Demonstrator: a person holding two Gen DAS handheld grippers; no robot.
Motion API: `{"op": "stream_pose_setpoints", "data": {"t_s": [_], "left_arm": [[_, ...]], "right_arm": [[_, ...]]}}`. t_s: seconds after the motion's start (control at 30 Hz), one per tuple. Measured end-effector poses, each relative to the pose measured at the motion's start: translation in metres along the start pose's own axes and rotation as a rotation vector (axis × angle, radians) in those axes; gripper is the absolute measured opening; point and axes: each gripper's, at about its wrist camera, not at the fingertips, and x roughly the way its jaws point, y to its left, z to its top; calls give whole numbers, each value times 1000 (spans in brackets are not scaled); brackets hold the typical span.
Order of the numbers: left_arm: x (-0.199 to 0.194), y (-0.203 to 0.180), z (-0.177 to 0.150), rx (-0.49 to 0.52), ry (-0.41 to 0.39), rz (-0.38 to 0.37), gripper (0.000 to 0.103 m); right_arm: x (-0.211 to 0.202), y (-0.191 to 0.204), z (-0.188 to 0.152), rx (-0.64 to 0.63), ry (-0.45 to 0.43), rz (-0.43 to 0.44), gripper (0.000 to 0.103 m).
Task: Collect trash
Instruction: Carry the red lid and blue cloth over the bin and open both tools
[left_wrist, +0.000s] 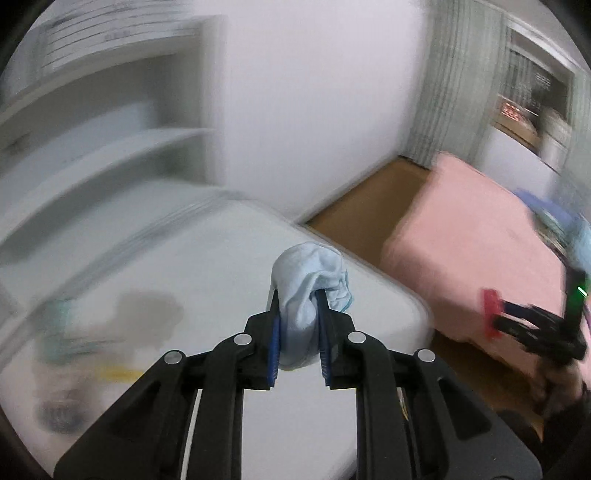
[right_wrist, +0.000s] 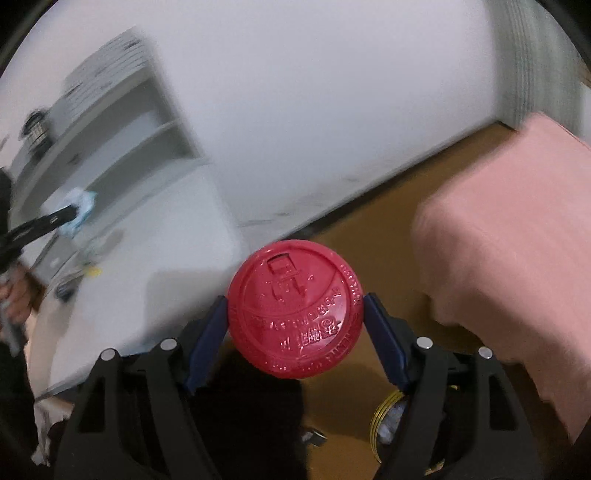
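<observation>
Left gripper (left_wrist: 297, 325) clamped on a crumpled pale-blue soft tissue wad (left_wrist: 308, 291), above the white table (left_wrist: 147, 258): light, squashy, pinched mid-bulk. Right gripper (right_wrist: 295, 325) squeezes a round red plastic cup lid (right_wrist: 293, 308) by its rim: stiffish, slick, likely to pop out.

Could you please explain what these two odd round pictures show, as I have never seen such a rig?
A person holds a two-finger gripper in each hand; a fisheye camera on each looks forward along its fingers. One picture is from the left wrist: the left gripper is shut on a crumpled pale blue cloth above a white table. The blurred things on the table cannot be made out. The other is from the right wrist: the right gripper clamps a red cup lid over the brown floor, beside a pink-covered bed.
</observation>
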Motion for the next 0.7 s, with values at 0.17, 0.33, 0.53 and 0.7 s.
{"op": "stream_pose_setpoints", "data": {"t_s": [0.17, 0.33, 0.53, 0.7], "left_arm": [[67, -146, -32, 144, 92, -269, 16], [155, -235, -85, 224, 242, -392, 16], [263, -280, -145, 214, 494, -472, 16], [304, -306, -191, 244, 571, -467, 16]], "right_arm": [[-18, -90, -48, 155, 17, -131, 72], [-8, -156, -102, 276, 85, -204, 72], [30, -201, -158, 385, 202, -213, 72], [58, -221, -182, 452, 273, -204, 72]]}}
